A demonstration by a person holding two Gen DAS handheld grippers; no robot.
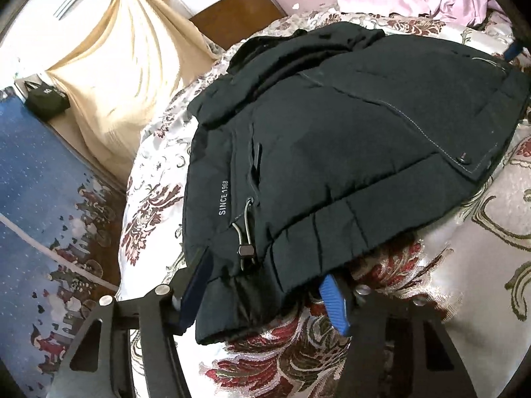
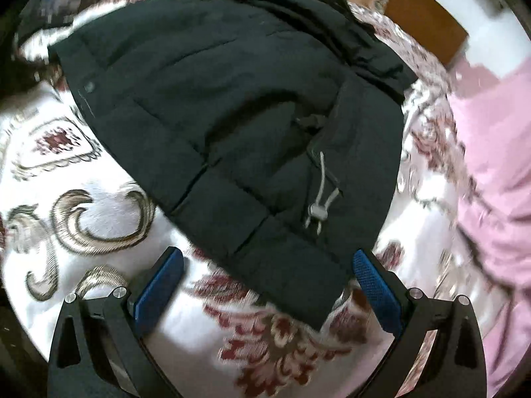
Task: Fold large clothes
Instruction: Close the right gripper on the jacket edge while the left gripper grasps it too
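On bedspread, jacket, left gripper seemingly clamping hem.

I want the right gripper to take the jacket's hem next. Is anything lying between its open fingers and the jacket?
Nothing visible does. The right gripper stands open over the floral bedspread, and the dark jacket reaches in between its fingers with only bare bedspread around the hem. The drawcord toggle lies on the jacket itself, further up.

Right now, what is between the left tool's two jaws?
The hem corner of the dark jacket fills the gap of the left gripper, above the floral bedspread; the left wrist view shows it.
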